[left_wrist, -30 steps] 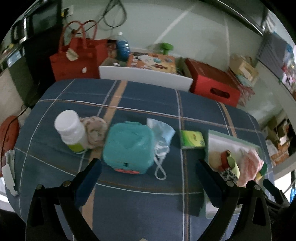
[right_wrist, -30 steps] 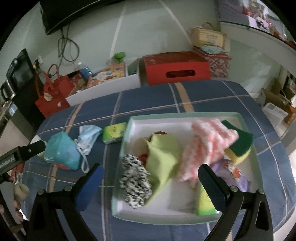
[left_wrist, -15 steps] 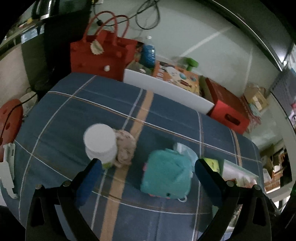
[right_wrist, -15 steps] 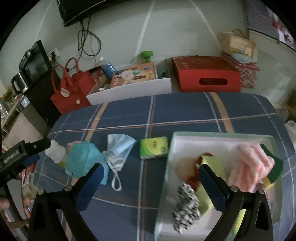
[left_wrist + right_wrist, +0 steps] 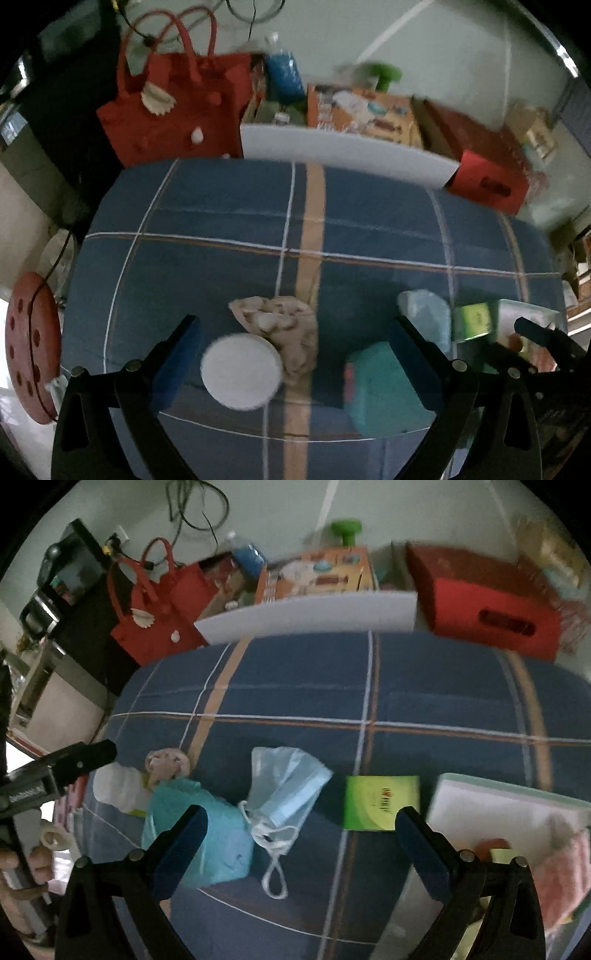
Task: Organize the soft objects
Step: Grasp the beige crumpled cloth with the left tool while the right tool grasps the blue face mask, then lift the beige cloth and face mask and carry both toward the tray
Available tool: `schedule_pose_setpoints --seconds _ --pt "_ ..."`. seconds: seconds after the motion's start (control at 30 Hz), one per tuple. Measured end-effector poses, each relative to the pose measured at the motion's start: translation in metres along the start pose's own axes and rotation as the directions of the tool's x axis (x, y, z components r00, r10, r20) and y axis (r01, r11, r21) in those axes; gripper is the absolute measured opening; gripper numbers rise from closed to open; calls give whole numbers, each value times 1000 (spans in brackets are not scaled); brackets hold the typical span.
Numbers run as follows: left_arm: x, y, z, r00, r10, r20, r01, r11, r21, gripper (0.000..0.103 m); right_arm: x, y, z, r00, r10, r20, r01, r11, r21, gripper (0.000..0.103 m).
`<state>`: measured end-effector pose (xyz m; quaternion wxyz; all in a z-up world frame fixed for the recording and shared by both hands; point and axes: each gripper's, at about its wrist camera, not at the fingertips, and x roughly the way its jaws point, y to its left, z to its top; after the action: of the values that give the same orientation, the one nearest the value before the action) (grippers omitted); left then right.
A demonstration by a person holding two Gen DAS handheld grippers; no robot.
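In the left wrist view, the left tongs (image 5: 293,345) are wide apart and hold nothing. Between them stands a bottle with a white cap (image 5: 242,370). A crumpled beige cloth (image 5: 280,325) touches it on the far right side. A teal box (image 5: 380,387) sits to the right on the blue plaid counter (image 5: 221,206).

In the right wrist view, the right tongs (image 5: 301,832) are wide apart and hold nothing. A blue face mask (image 5: 284,786) lies between them, beside the teal box. A green packet (image 5: 380,803) lies right of the mask. A white tray (image 5: 480,805) with a pink cloth (image 5: 561,878) sits at the far right.
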<state>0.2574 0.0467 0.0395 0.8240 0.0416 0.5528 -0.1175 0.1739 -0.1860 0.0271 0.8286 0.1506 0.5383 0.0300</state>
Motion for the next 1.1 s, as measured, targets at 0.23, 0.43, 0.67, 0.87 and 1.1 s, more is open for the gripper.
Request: schedule_pose_setpoints --seconds 0.23,0.43,0.67,0.87,1.1 --pt "40 22 24 984 -37 -174 29 998 -48 100 25 6 20 997 1 -79 -1 1000 1 99" --pt "61 11 33 971 21 -237 -18 1000 14 98 44 5 29 991 18 -136 -16 1000 17 87" --pt "77 -1 40 955 39 -293 -18 997 74 93 67 -3 27 979 74 -192 -62 996 71 67" --pt "97 -15 38 927 91 -363 -42 989 139 83 80 -5 22 965 113 -235 -92 991 99 60" --pt "120 -25 34 902 111 -416 -45 985 165 82 90 -2 20 957 119 -264 -96 990 99 54"
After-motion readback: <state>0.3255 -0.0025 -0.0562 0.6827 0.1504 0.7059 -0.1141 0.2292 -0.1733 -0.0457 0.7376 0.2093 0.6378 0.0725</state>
